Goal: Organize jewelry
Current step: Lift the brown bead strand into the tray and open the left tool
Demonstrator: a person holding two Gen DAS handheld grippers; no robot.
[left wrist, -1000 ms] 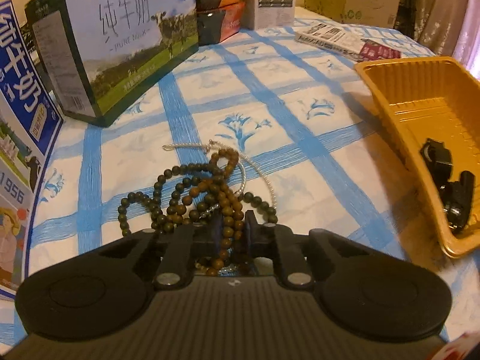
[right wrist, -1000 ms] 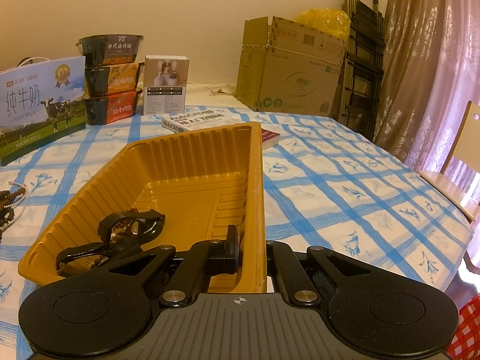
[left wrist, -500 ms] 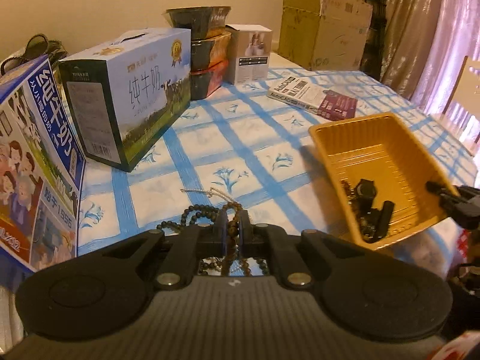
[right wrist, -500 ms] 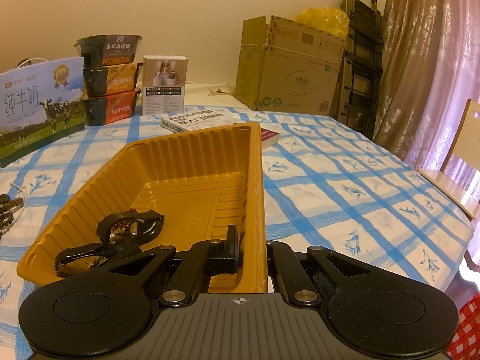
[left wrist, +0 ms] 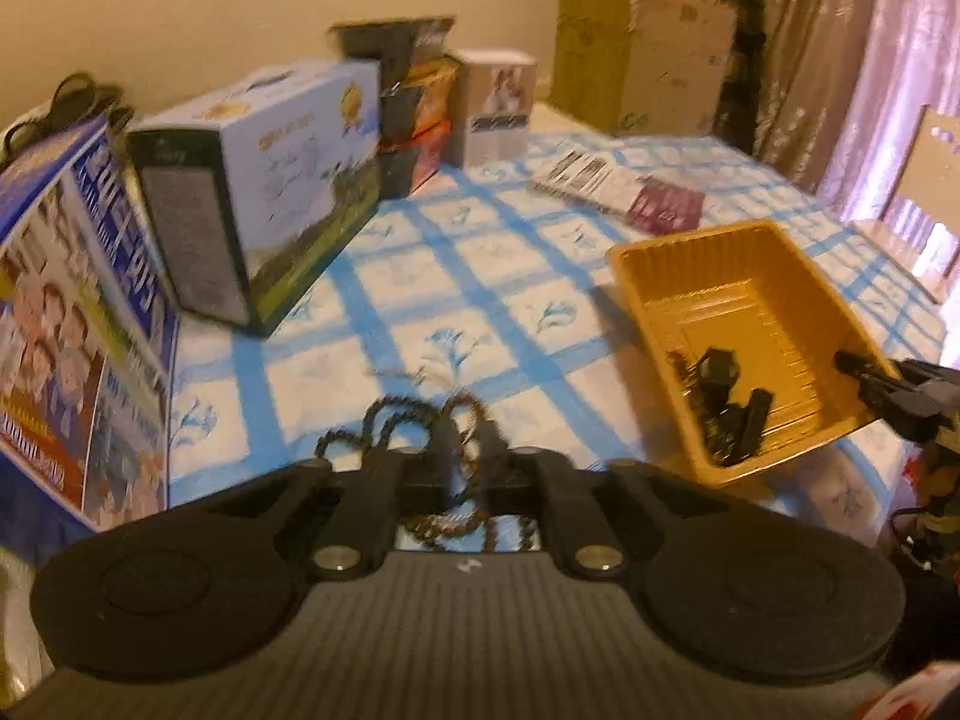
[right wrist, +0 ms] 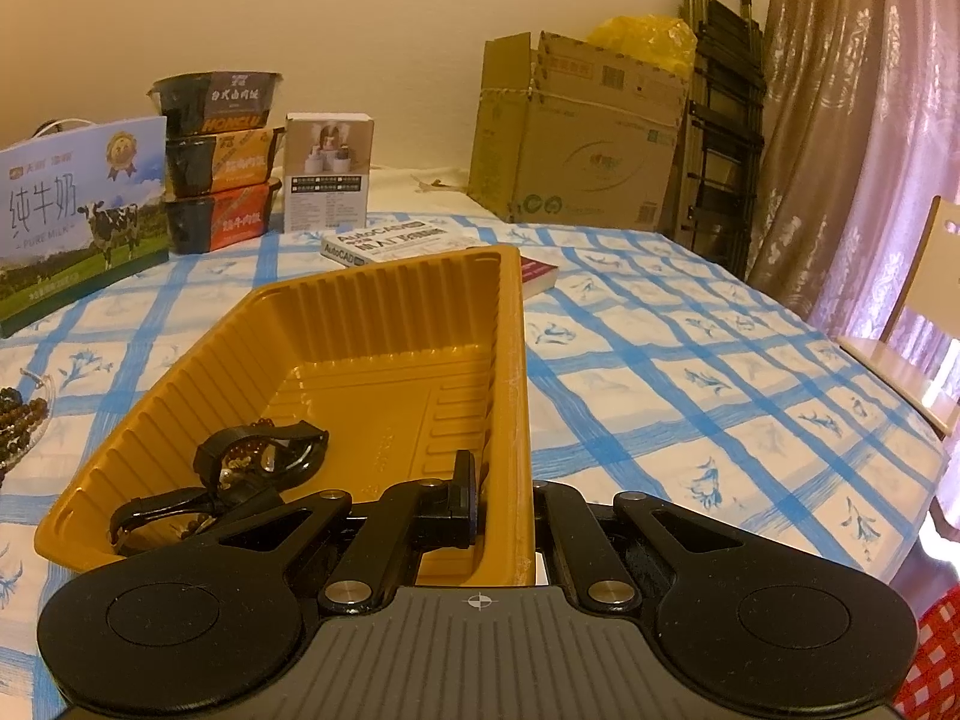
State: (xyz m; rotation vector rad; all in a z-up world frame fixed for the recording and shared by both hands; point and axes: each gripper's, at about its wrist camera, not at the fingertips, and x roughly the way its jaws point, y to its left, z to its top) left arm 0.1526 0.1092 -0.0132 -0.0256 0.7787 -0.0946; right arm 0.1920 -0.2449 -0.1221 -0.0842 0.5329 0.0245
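Observation:
A tangle of dark and brown bead strands [left wrist: 384, 426] lies on the blue-checked cloth, partly hidden under my left gripper [left wrist: 465, 450]. Its jaws are opening, with a brown strand in the gap between them; the view is blurred. The beads [right wrist: 21, 414] also show at the left edge of the right wrist view. My right gripper [right wrist: 504, 498] is shut on the near side wall of the yellow tray [right wrist: 372, 312], one finger inside and one outside. A black watch and bracelets [right wrist: 258, 456] lie in the tray's near end. From the left wrist view the tray [left wrist: 690, 240] and right gripper [left wrist: 864, 372] sit at the right.
Milk cartons [left wrist: 264, 180] and a blue printed box [left wrist: 78, 324] stand along the left. Stacked food bowls [right wrist: 222, 162], a white box [right wrist: 327, 174], a book [right wrist: 384, 240] and a cardboard box [right wrist: 576, 138] line the back. A chair [right wrist: 924, 324] stands beyond the table's right edge.
The left gripper rose and drew back from the beads during the first half second, then held. Its fingers now stand wider apart around the strand. The right gripper and tray have not moved.

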